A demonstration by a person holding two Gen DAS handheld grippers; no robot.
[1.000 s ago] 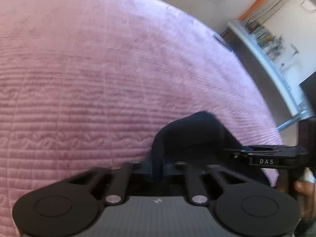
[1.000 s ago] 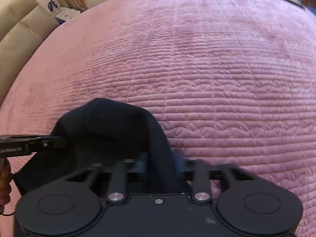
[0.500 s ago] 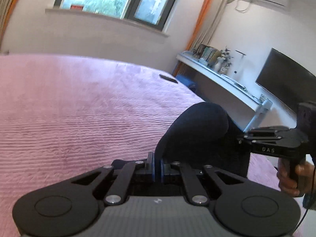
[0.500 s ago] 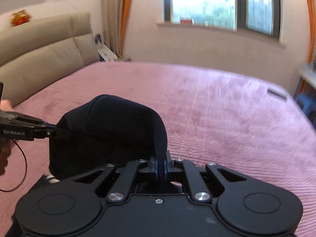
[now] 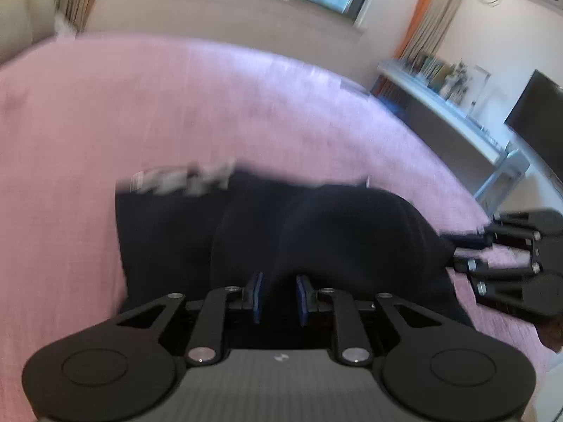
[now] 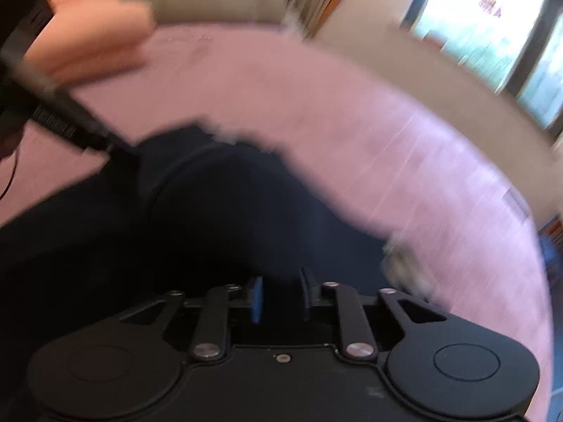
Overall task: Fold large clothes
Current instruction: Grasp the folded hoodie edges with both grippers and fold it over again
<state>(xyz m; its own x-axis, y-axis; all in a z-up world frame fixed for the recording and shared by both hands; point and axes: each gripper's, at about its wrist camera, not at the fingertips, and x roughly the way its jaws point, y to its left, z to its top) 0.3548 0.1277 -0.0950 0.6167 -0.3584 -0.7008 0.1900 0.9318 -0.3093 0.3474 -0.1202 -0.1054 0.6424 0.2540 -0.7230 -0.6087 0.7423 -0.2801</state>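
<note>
1. Dark garment [image 5: 316, 239] spread low across centre frame on the pink bed [image 5: 176, 112], likely laid flat so a fold can be made.
2. Left claw [image 5: 278, 297] parted, blue pads either side of a cloth ridge, not visibly pinching.
3. Right claw [image 6: 279, 297] likewise parted over dark fabric; blurred, grip uncertain.
4. Both at lower centre, probably releasing.

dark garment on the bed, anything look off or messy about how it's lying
The dark garment lies bunched on the pink bedspread, humped in rounded folds rather than flat. Its far edge runs crooked. The left gripper and right gripper both have parted jaws. Motion blur hides finer detail.
</note>
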